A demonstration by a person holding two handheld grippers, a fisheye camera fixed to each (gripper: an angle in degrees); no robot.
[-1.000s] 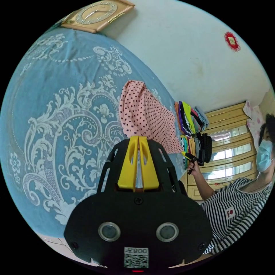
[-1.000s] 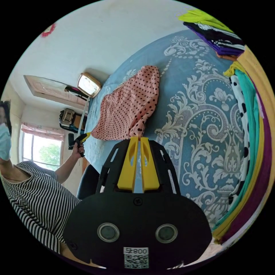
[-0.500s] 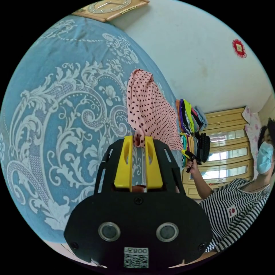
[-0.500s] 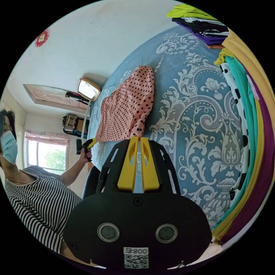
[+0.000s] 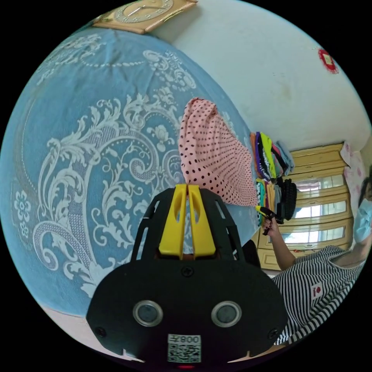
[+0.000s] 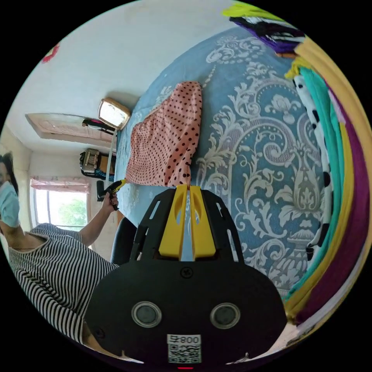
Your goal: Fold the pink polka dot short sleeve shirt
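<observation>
The pink polka dot shirt (image 5: pixel 211 155) lies on the blue patterned bedspread (image 5: pixel 77 135), partly lifted and stretched between the two grippers. My left gripper (image 5: pixel 187 186) has its yellow jaws together on one corner of the shirt. In the right gripper view the shirt (image 6: pixel 166 139) runs from the left gripper (image 6: pixel 111 188), held in a hand, to my right gripper (image 6: pixel 187 187), which is shut on the opposite corner. The right gripper (image 5: pixel 266 212) also appears small in the left gripper view, held in a hand at the shirt's far edge.
A stack of folded colourful clothes (image 6: pixel 337 174) lies on the bedspread (image 6: pixel 263 162) beside the right gripper. A framed clock (image 5: pixel 143 9) leans at the bed's other end. A person in a striped top (image 6: pixel 50 267) stands at the bedside, near a wooden cabinet (image 5: pixel 314 217).
Half a second ago the left jaws stood apart around the shirt's corner; now they are together on it. The right gripper keeps its hold. Both cameras have shifted slightly.
</observation>
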